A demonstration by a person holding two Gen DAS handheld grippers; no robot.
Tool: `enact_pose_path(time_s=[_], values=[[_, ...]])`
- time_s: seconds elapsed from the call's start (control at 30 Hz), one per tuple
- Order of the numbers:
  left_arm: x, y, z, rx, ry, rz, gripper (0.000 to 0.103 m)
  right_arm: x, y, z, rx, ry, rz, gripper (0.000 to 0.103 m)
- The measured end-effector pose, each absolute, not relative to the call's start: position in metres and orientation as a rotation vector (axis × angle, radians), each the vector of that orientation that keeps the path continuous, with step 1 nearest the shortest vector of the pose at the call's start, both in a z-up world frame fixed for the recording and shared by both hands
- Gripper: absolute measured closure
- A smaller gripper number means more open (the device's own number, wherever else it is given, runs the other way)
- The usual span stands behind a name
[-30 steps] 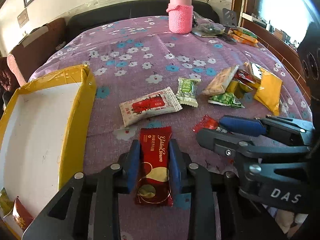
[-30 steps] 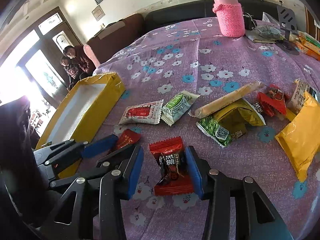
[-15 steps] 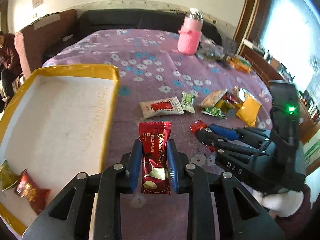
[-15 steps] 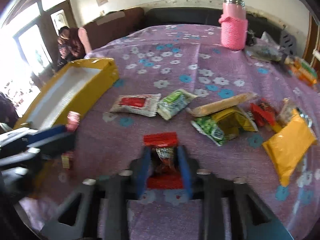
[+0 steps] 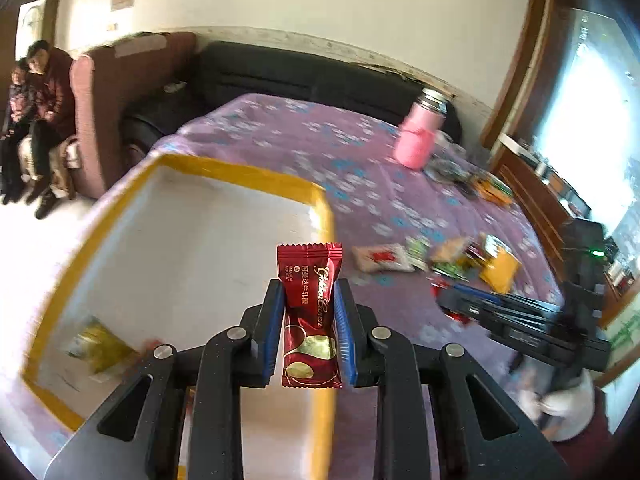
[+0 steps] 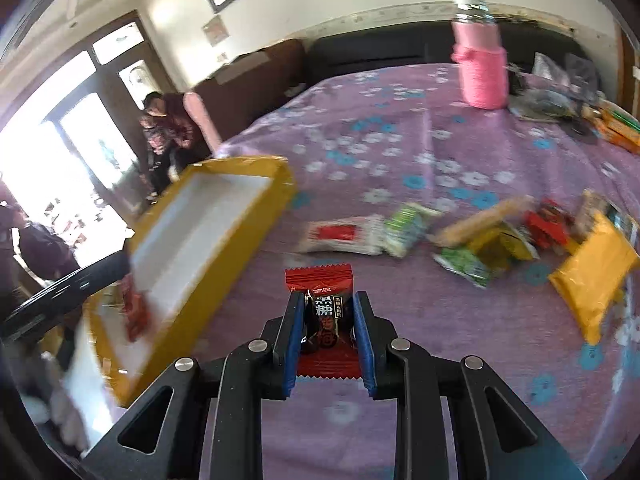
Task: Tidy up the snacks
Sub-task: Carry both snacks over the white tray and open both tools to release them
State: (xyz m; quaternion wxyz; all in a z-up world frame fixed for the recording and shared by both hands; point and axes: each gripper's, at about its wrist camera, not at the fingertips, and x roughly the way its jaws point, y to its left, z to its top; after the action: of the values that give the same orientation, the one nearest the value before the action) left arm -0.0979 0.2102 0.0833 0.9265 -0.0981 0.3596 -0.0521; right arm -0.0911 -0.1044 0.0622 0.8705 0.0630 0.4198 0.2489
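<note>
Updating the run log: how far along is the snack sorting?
Early stage. Done: a couple of packets, one yellow-green, lie in the yellow-rimmed white box. In hand: the left gripper clamps a dark red Golden Crown candy bar over the box; the right gripper clamps a red-and-black brown-sugar candy above the purple floral tablecloth. Left: the loose snack pile.

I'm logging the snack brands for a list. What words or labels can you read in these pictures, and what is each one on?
"Golden Crown", gold script, with small Chinese print too fine to read: dark red candy wrapper in the left gripper.
"黑糖", white characters; the smaller print beside and below is unreadable: red and black candy in the right gripper.
Loose snack packets on the purple tablecloth: too blurred to read.
</note>
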Motion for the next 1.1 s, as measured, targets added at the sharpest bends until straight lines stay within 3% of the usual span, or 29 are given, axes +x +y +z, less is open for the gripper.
enact_pose_path(time_s=[0.27, 0.63, 0.73, 0.97, 1.03, 1.1], values=[[-0.071, 0.272, 0.078, -0.21, 0.761, 0.021, 0.08, -0.085, -0.022, 0.086, 0.132, 0.918, 0.702, 0.078], [-0.05, 0.313, 0.049, -0.259, 0.839, 0.078, 0.08, -0.074, 0.083, 0.048, 0.014, 1.034, 0.769, 0.079], [-0.051, 0.321, 0.047, -0.29, 0.84, 0.083, 0.08, -0.076, 0.095, 0.039, -0.032, 1.037, 0.756, 0.08], [-0.064, 0.333, 0.055, -0.376, 0.826, 0.087, 0.077, -0.079, 0.091, 0.046, 0.006, 1.019, 0.763, 0.072], [-0.075, 0.331, 0.063, -0.398, 0.806, 0.077, 0.071, -0.08, 0.079, 0.052, 0.038, 1.001, 0.762, 0.071], [-0.087, 0.326, 0.072, -0.424, 0.783, 0.07, 0.052, -0.081, 0.065, 0.06, 0.065, 0.983, 0.753, 0.07]])
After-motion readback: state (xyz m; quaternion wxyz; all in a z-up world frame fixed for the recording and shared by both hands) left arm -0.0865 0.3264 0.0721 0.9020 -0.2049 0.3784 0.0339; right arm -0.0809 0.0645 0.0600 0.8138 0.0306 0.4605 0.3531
